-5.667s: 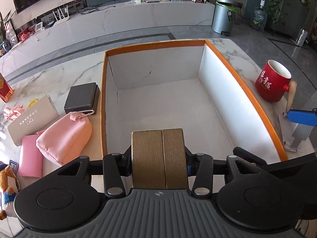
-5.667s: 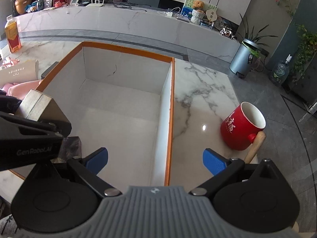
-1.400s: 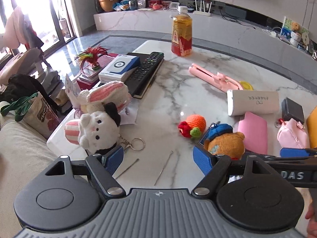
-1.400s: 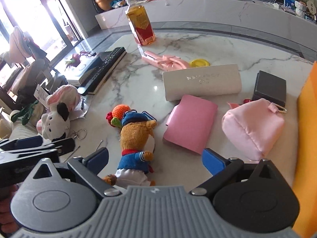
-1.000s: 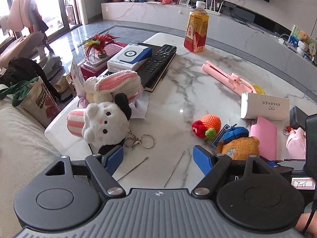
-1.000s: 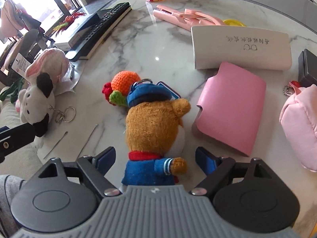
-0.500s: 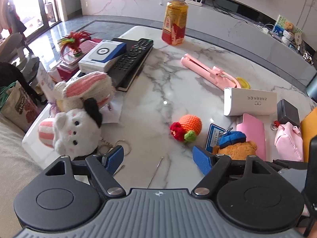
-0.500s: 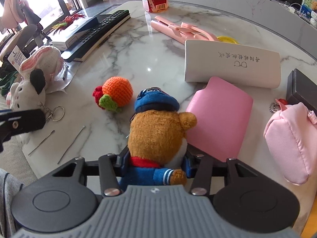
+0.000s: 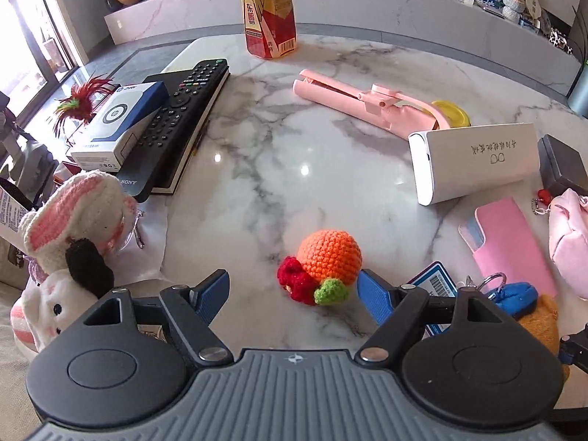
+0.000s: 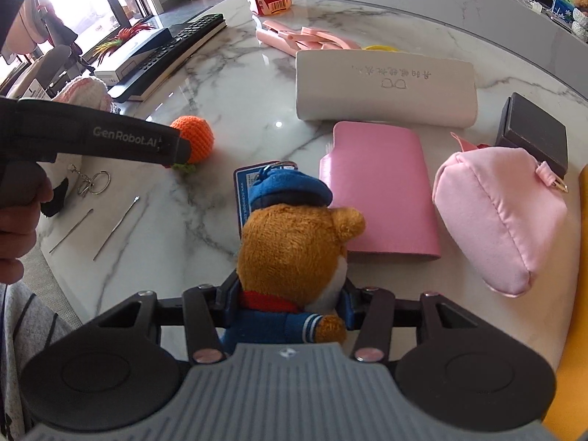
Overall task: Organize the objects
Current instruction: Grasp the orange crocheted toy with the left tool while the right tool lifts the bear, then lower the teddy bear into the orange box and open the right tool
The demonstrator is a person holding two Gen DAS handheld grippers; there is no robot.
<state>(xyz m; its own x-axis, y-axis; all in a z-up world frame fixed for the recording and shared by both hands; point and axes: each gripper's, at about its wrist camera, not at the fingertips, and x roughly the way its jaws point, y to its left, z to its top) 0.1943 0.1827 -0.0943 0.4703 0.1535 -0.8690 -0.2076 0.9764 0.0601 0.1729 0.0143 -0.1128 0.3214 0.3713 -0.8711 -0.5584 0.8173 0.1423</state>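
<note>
My right gripper (image 10: 290,308) is shut on a brown teddy bear (image 10: 294,253) with a blue cap and blue jacket, held at the body; a blue card hangs at its cap. The bear also shows at the right edge of the left wrist view (image 9: 529,316). My left gripper (image 9: 294,290) is open and empty, its fingers either side of an orange crocheted ball (image 9: 327,261) with red and green bits, which lies on the marble table (image 9: 294,154). The ball also shows in the right wrist view (image 10: 194,136), partly behind the left gripper's body.
On the table: pink pouch (image 10: 503,213), pink wallet (image 10: 378,187), white glasses case (image 10: 382,88), black box (image 10: 533,132), pink selfie stick (image 9: 371,103), drink bottle (image 9: 270,11), remote (image 9: 180,117), blue-white box (image 9: 117,125), plush rabbits (image 9: 73,231), two needles (image 10: 117,220). Orange box wall at far right (image 10: 577,330).
My right gripper has closed on the bear and holds it. My left gripper has moved forward and right, bringing the orange crocheted ball between its open fingers.
</note>
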